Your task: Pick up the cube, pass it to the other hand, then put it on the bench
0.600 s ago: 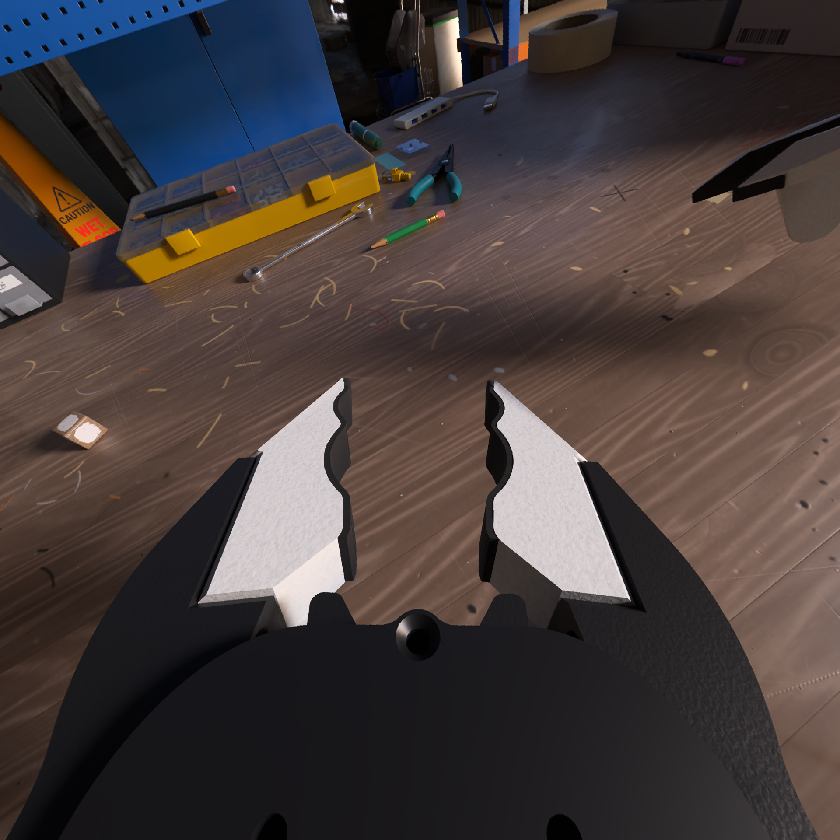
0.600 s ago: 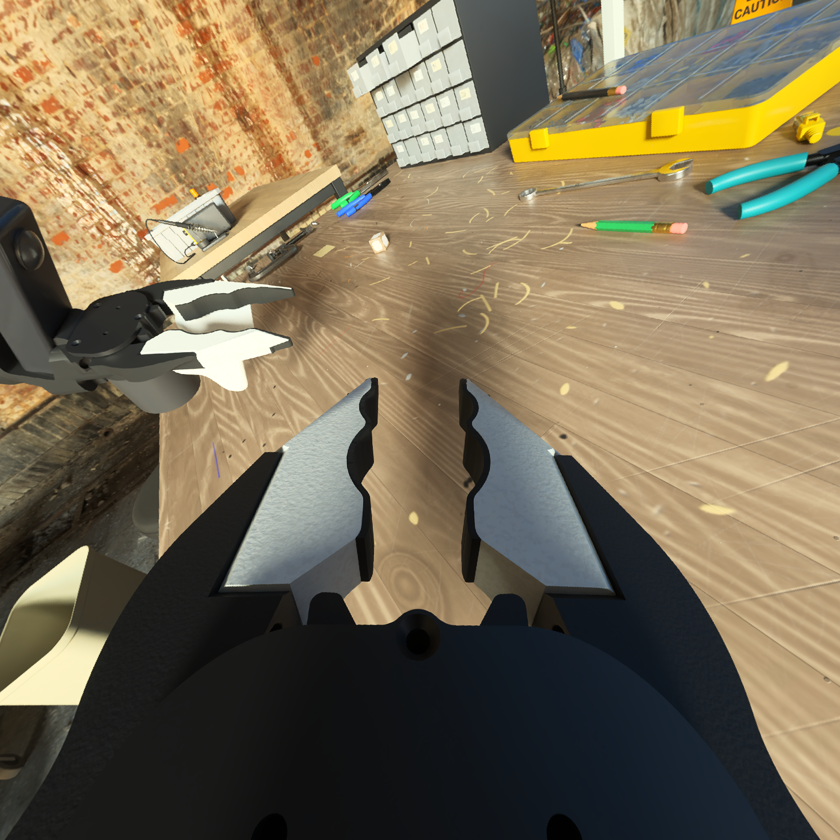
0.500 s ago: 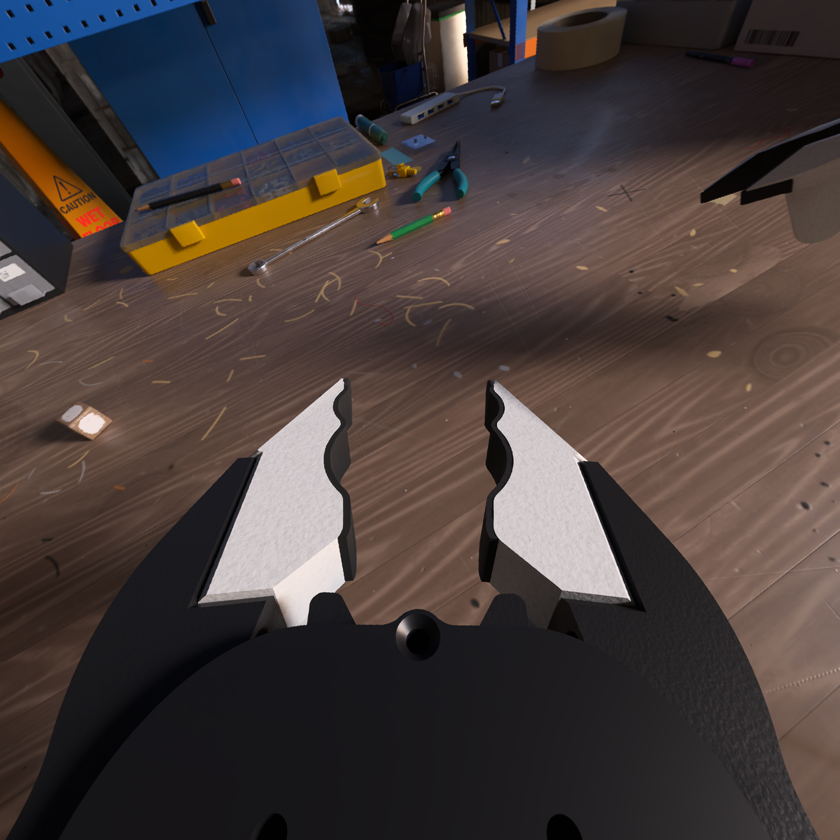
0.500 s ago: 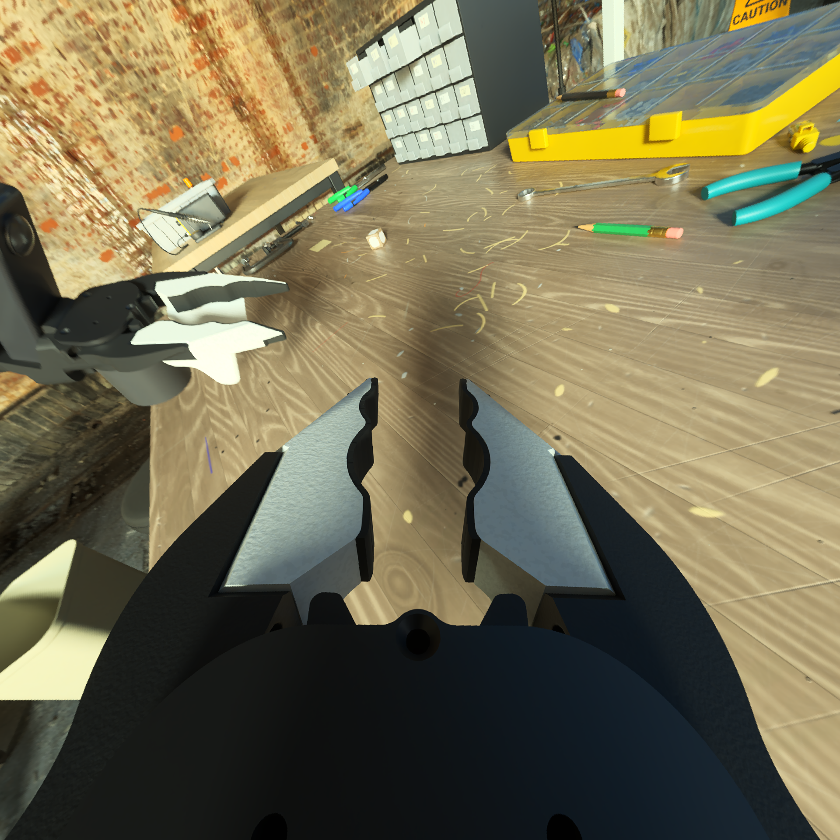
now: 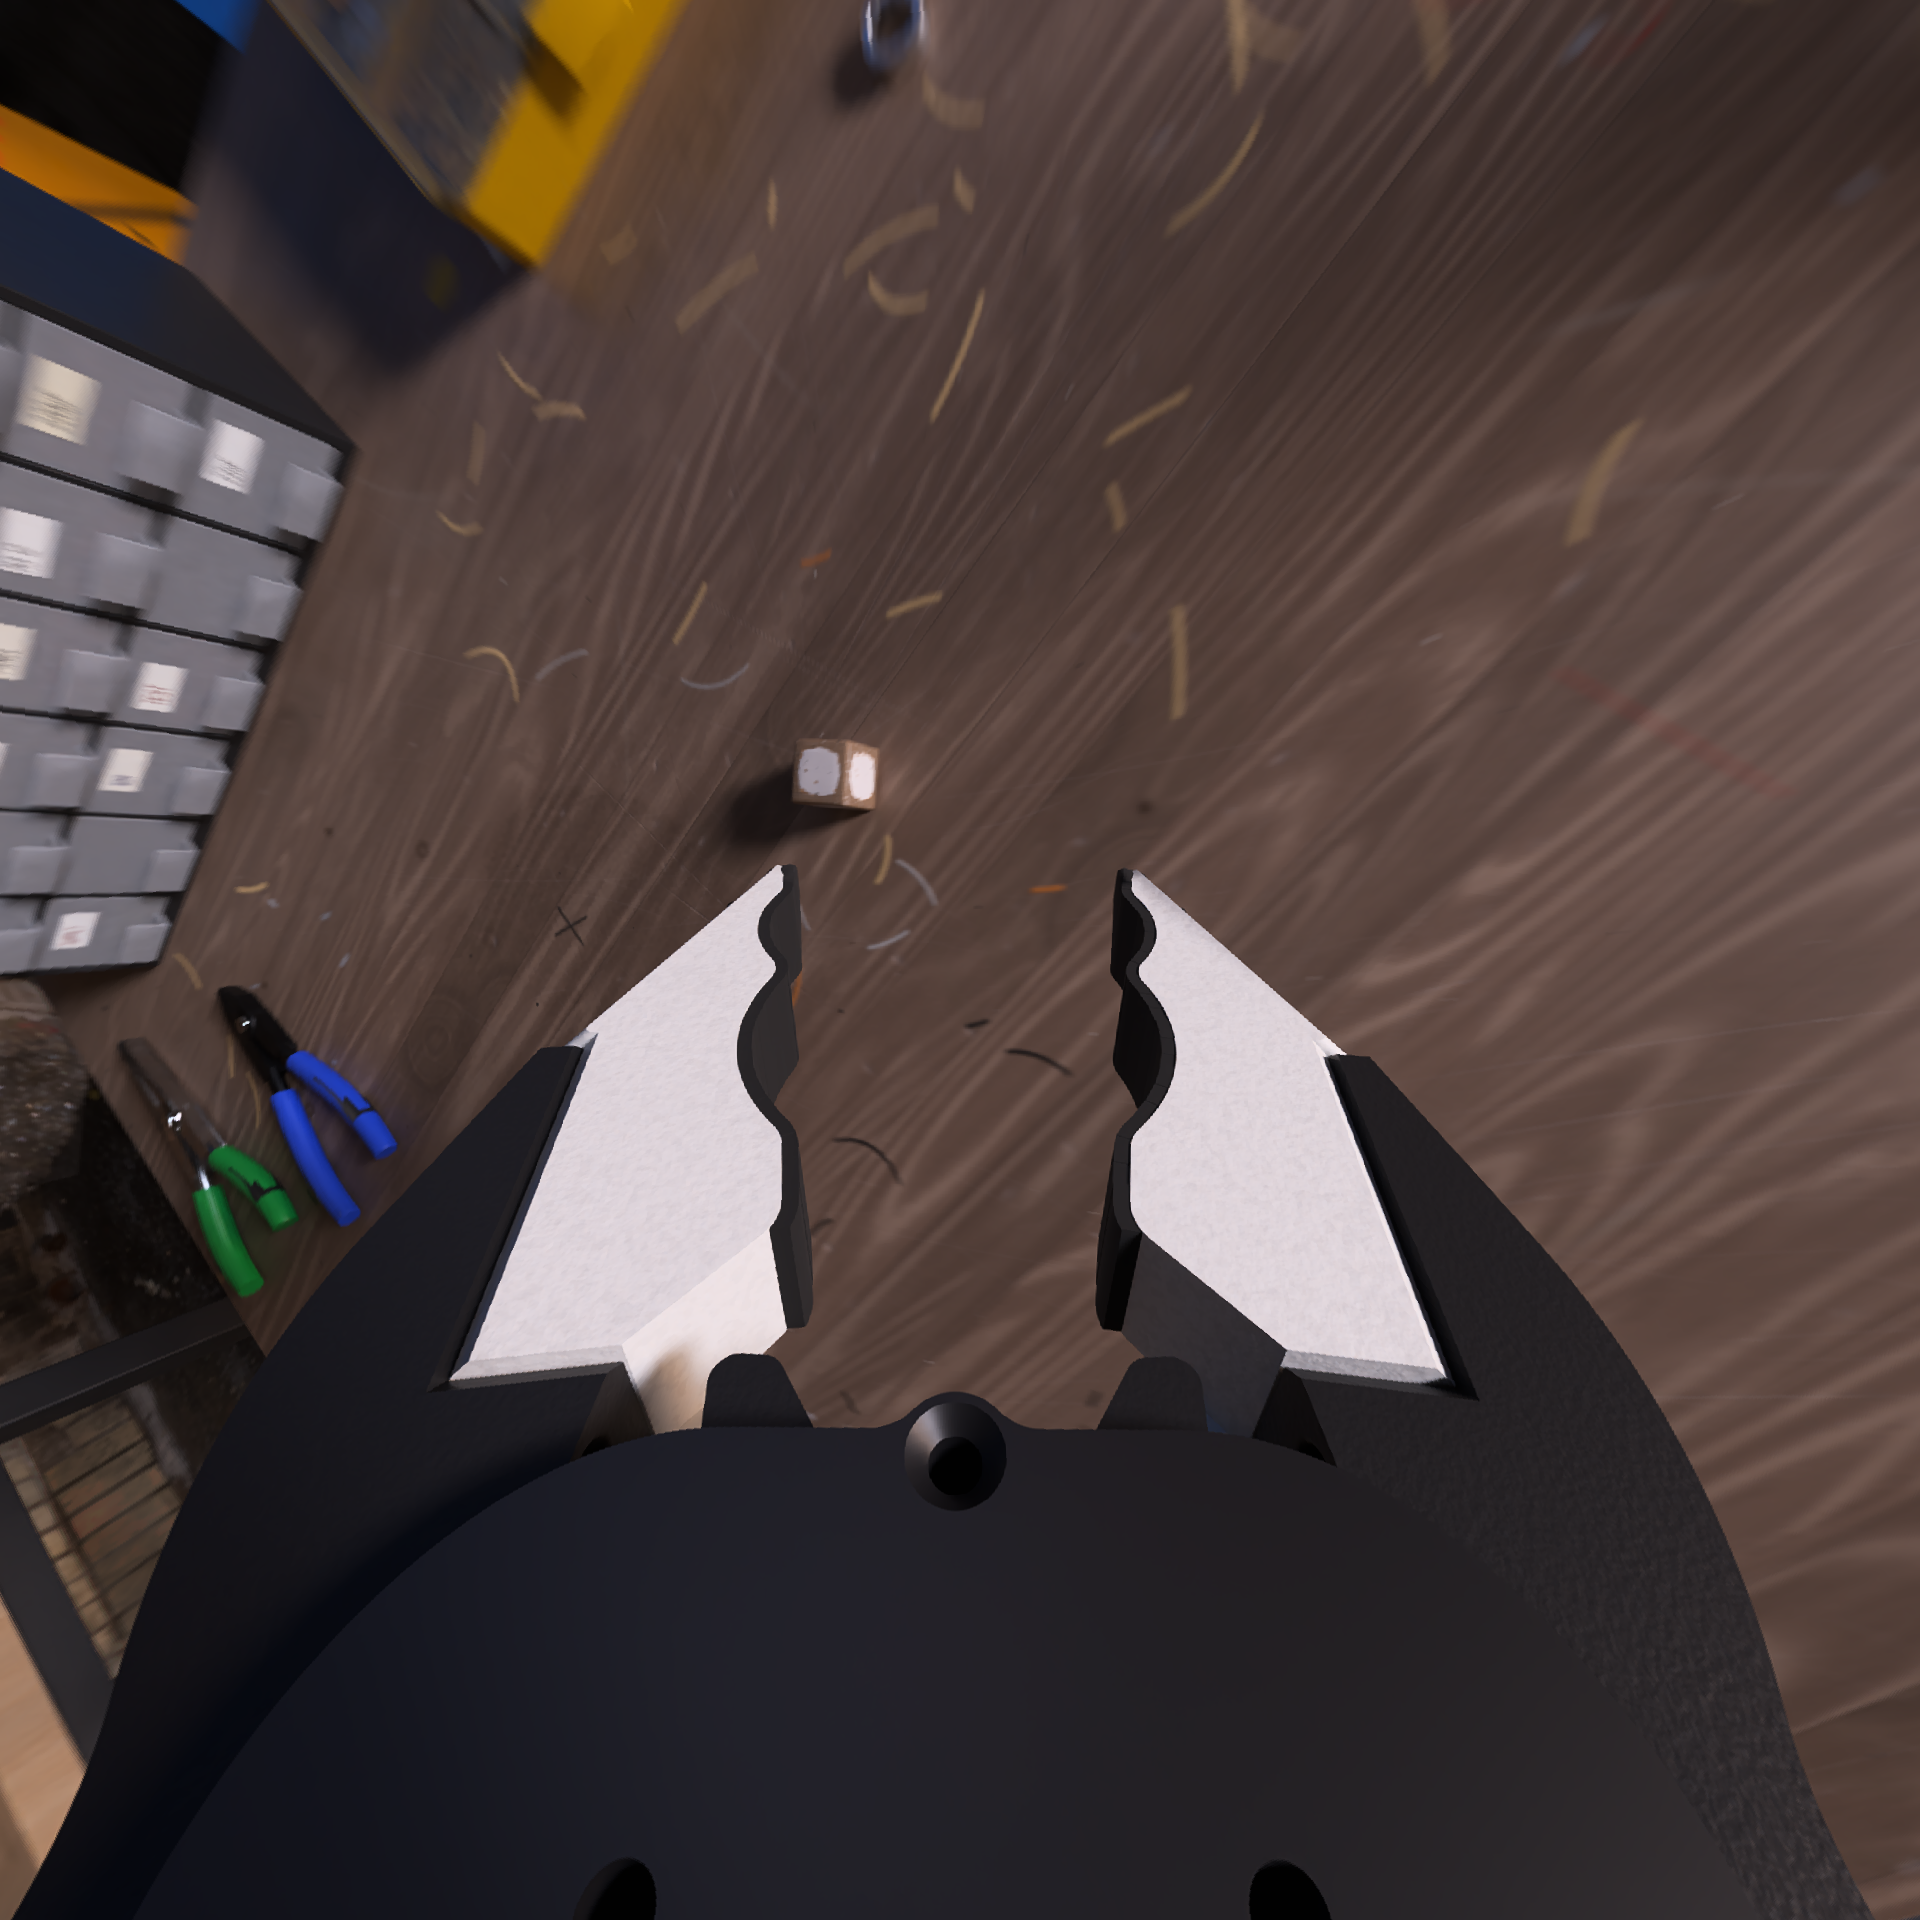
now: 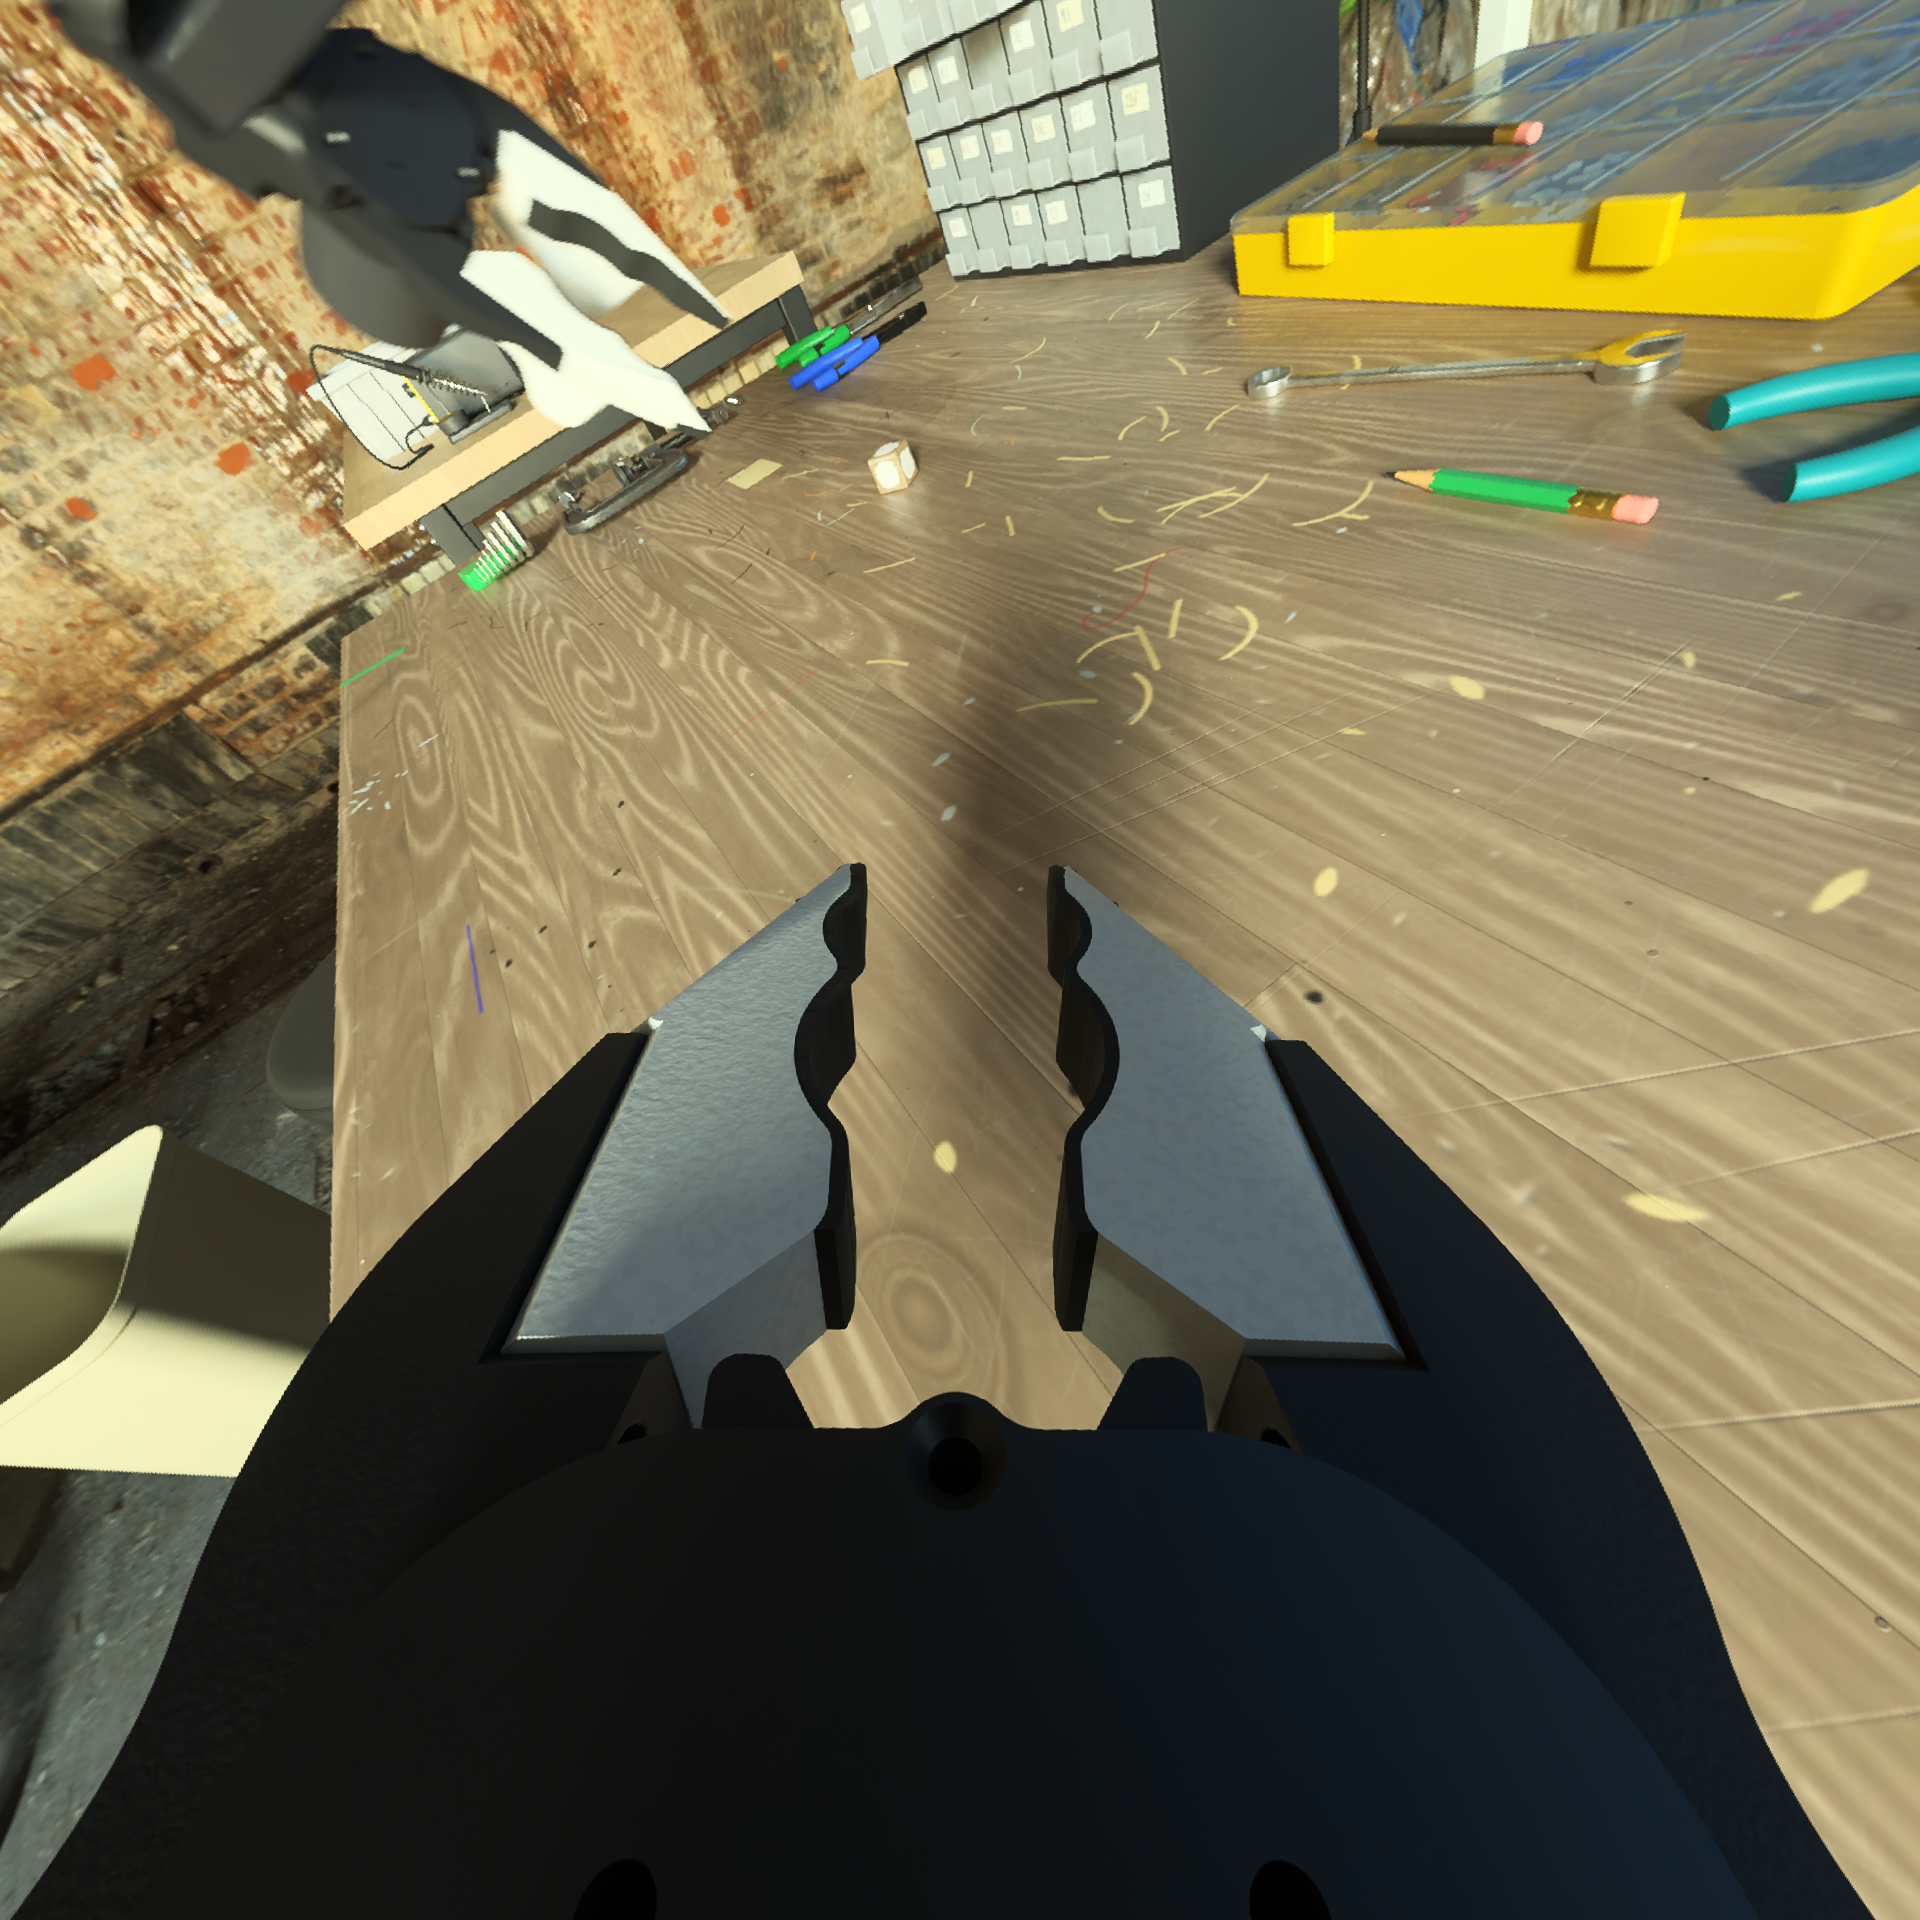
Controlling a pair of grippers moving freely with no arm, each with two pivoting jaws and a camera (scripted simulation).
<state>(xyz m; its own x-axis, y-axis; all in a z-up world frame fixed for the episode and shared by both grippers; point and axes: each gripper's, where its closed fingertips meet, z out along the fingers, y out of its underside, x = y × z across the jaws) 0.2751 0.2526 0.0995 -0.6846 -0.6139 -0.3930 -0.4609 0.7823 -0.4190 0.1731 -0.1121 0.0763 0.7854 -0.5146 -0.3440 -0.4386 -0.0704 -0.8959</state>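
A small wooden cube [image 5: 834, 774] with white round patches sits on the wooden table, just beyond my left gripper's tips and a little left of the gap. My left gripper [image 5: 954, 883] is open and empty above it, pointing down. The cube also shows in the right wrist view [image 6: 892, 465], far ahead. There the left gripper [image 6: 686, 358] hangs in the air at upper left, left of the cube. My right gripper [image 6: 954, 878] is open and empty, low over the table. The small bench [image 6: 665, 312] with a light wood top stands at the far left edge.
A grey drawer cabinet [image 5: 114, 665] and blue and green pliers [image 5: 312, 1122] lie left of the cube. A yellow organiser case [image 6: 1590, 218], a wrench [image 6: 1455, 369], a green pencil [image 6: 1527, 494] and teal pliers [image 6: 1829, 426] lie at the right. A soldering station [image 6: 416, 390] sits on the bench.
My left gripper has swung left and tilted down, rising over the table; the cube now lies just ahead of its tips. My right gripper has barely moved. Both stay open.
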